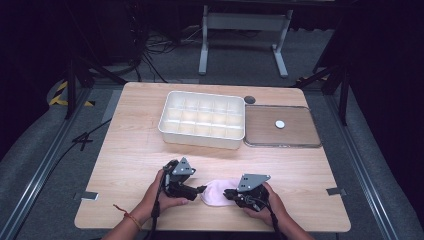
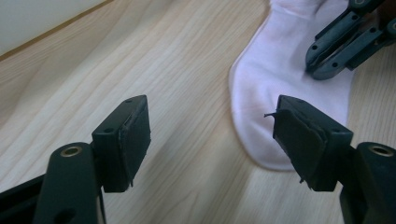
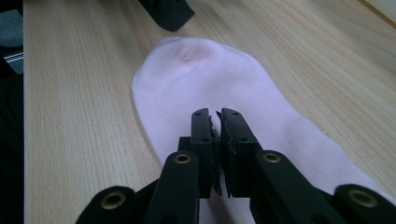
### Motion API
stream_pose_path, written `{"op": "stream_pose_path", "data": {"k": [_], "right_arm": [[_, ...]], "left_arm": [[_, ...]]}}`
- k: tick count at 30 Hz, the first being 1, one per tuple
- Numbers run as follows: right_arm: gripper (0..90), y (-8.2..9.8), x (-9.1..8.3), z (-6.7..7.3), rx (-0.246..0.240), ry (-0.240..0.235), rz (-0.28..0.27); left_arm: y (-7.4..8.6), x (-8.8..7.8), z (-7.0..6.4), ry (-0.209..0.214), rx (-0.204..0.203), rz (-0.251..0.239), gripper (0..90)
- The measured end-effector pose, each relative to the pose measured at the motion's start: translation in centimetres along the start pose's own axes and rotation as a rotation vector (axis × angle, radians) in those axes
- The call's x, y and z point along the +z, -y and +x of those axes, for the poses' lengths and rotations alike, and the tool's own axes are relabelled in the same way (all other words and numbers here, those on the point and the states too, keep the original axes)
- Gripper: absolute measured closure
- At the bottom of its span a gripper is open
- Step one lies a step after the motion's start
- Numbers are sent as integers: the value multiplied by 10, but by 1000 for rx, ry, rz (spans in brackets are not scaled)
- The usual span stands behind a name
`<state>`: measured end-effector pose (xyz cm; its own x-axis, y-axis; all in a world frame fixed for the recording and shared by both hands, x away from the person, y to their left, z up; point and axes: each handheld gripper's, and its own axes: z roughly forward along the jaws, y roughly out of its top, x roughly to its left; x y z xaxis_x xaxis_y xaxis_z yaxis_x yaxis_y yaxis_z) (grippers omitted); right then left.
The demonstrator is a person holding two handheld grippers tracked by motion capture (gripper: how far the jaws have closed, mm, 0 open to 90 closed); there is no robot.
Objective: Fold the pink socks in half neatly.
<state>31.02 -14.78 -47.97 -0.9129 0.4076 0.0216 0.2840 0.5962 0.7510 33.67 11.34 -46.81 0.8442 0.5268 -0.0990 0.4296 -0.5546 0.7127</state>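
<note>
A pale pink sock (image 1: 217,191) lies flat on the wooden table near its front edge, between the two hands. My right gripper (image 3: 215,119) is shut, its tips pressed down into the fabric at the middle of the sock (image 3: 210,79); it is also seen from the other side as the right gripper (image 2: 322,60). The left gripper (image 2: 212,135) is open, with bare table between its jaws and the sock's rounded end (image 2: 280,79) just past its right jaw. From above, the left gripper (image 1: 200,190) is at the sock's left end and the right gripper (image 1: 227,194) at its right part.
A white box (image 1: 200,141) divided into several compartments stands at the middle back of the table. To its right lies a flat brown tray (image 1: 265,130) with a small white disc (image 1: 280,124) on it. A dark round cap (image 1: 249,99) sits behind them.
</note>
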Motion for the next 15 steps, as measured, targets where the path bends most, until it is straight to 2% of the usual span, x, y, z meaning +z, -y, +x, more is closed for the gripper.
{"op": "stream_pose_path", "data": {"k": [5, 8, 15], "right_arm": [[843, 0, 0, 1, -18, 7, 0], [843, 0, 0, 1, -12, 6, 1], [844, 0, 0, 3, -17, 13, 3]], "left_arm": [[-4, 12, -7, 24, 26, 23, 277], [-3, 18, -13, 11, 66, 62, 278], [-1, 19, -17, -14, 75, 47, 279]]}}
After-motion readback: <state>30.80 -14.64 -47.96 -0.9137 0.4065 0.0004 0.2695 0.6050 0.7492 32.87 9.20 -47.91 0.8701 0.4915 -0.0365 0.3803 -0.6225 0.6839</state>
